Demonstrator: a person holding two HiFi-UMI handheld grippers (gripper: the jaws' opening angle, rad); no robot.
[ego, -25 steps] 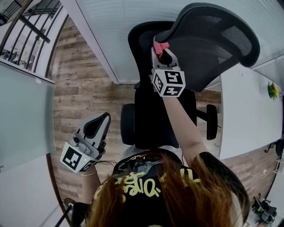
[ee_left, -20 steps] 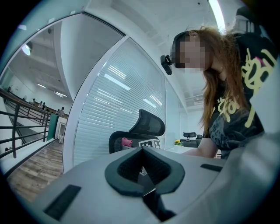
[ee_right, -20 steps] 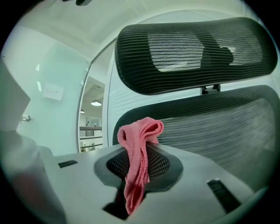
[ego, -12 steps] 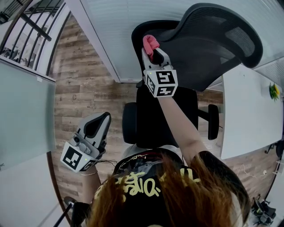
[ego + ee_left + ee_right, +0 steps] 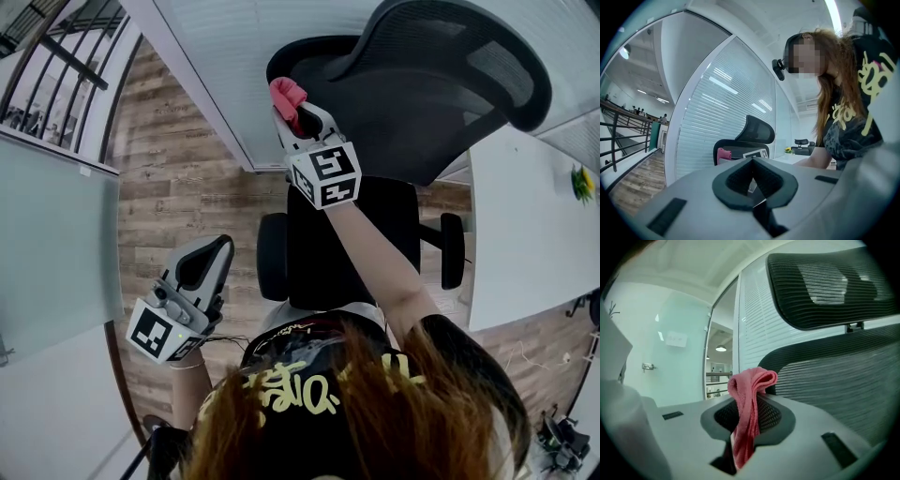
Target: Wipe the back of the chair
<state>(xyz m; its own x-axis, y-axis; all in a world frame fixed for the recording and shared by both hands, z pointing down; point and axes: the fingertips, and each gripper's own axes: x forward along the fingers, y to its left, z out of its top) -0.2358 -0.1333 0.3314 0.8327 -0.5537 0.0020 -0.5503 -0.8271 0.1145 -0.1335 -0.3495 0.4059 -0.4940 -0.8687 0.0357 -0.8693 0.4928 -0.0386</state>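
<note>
A black mesh office chair [image 5: 412, 103] stands against a white blinded partition, its backrest [image 5: 843, 380] and headrest [image 5: 834, 282] filling the right gripper view. My right gripper [image 5: 292, 114] is shut on a pink cloth [image 5: 286, 94], held at the left edge of the chair back; the cloth [image 5: 747, 413] sticks up folded between the jaws. My left gripper [image 5: 202, 267] hangs low at my left side over the floor, shut with nothing in it, its jaws [image 5: 752, 180] pointing toward the chair [image 5: 745, 143].
Wood-plank floor [image 5: 178, 206] lies left of the chair. A white desk [image 5: 525, 234] stands to the right with a small yellow-green thing [image 5: 581, 187] on it. A railing [image 5: 66, 66] and glass panel [image 5: 56, 244] are at the left. The chair's armrests [image 5: 270, 261] flank the seat.
My right gripper has carried the pink cloth leftward along the chair back, from near the headrest joint to the backrest's left edge. The left gripper has not moved.
</note>
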